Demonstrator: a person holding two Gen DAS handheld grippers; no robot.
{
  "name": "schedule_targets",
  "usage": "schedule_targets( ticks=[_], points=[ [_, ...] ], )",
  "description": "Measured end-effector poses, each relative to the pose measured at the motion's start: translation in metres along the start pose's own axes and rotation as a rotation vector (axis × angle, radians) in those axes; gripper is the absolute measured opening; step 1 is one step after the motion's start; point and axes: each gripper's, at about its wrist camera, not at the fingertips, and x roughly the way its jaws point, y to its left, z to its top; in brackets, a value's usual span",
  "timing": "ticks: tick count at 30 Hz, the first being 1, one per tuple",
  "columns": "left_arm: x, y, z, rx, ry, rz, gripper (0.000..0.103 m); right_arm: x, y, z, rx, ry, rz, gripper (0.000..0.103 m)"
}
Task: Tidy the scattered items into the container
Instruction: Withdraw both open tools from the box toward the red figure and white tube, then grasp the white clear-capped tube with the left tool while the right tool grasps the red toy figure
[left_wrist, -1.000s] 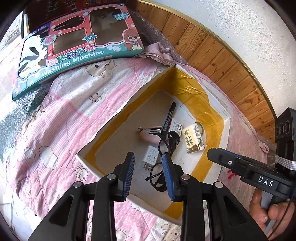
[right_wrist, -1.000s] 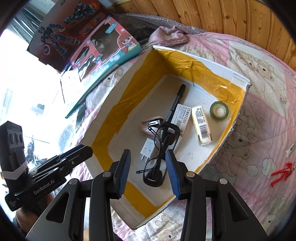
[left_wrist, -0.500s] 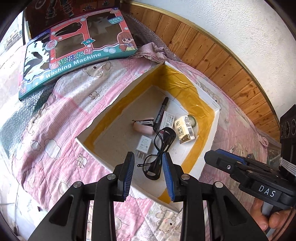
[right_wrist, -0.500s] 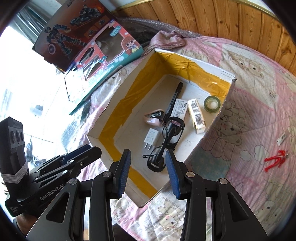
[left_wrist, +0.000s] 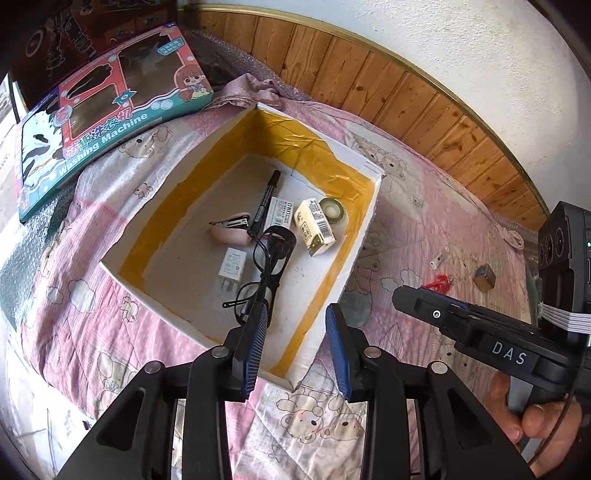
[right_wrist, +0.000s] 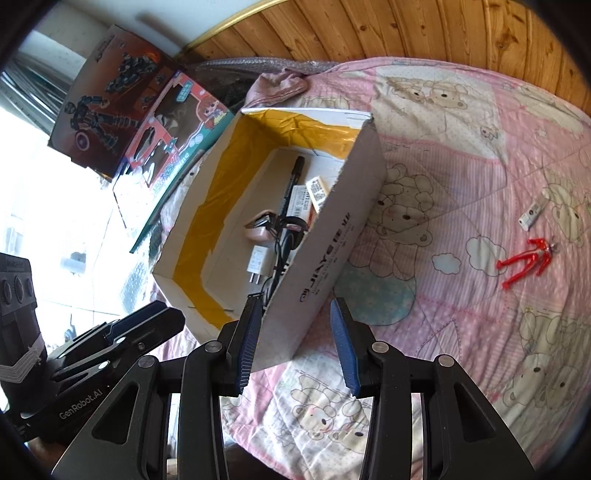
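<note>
Looking along the left gripper (left_wrist: 297, 347), its two blue-padded fingers stand apart with nothing between them, above the near wall of the cardboard box (left_wrist: 364, 225). The box, lined with yellow tape, sits on a pink quilt (left_wrist: 424, 221). Inside the box lie a black marker (left_wrist: 265, 201), a pink stapler (left_wrist: 231, 234), a white charger plug (left_wrist: 232, 266), black glasses (left_wrist: 264, 280), a small yellow-white carton (left_wrist: 314, 227), a white label card (left_wrist: 282, 216) and a roll of tape (left_wrist: 332, 210). Beyond the far left corner of the box rests a toy package (left_wrist: 110, 122) printed "Washing Machine". To the right of the box, on the quilt, lie a red figure (left_wrist: 437, 282), a small white piece (left_wrist: 439, 260) and a small grey block (left_wrist: 485, 277). A hand (left_wrist: 535, 421) at the lower right grips the right gripper's handle.

From the right wrist view, the right gripper (right_wrist: 297, 349) hangs with its fingers spread and empty, just in front of the near corner of the box (right_wrist: 332, 254). The marker (right_wrist: 293, 181), charger plug (right_wrist: 258, 264) and stapler (right_wrist: 260, 229) show over the box wall. Well to the right of the box, the red figure (right_wrist: 526, 262) lies flat on the quilt (right_wrist: 461, 166), with a small white piece (right_wrist: 532, 216) just beyond it. The left gripper (right_wrist: 147, 321) shows at the lower left of the box; its opening cannot be judged from here.
</note>
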Motion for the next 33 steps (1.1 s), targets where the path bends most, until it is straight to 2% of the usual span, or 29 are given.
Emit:
schedule_targets(
  ticks=[12,15,20,27,33],
  points=[
    [0.041,-0.094,-0.003,0.204,0.079,-0.082,0.035,-0.033,-0.101,-0.023,0.216,-0.063,-0.052,0.043],
    [0.056,-0.122,0.000,0.266,0.101,-0.122,0.035,-0.040,-0.129,-0.027,0.285,-0.083,-0.072,0.043],
    [0.087,-0.164,0.008,0.369,0.122,-0.145,0.035,-0.048,-0.171,-0.032,0.406,-0.119,-0.105,0.042],
    [0.141,-0.217,0.024,0.525,0.157,-0.164,0.035,-0.038,-0.216,-0.027,0.541,-0.144,-0.120,0.040],
    [0.190,-0.253,0.046,0.607,0.192,-0.198,0.032,-0.020,-0.247,-0.020,0.638,-0.143,-0.131,0.040]
  ],
)
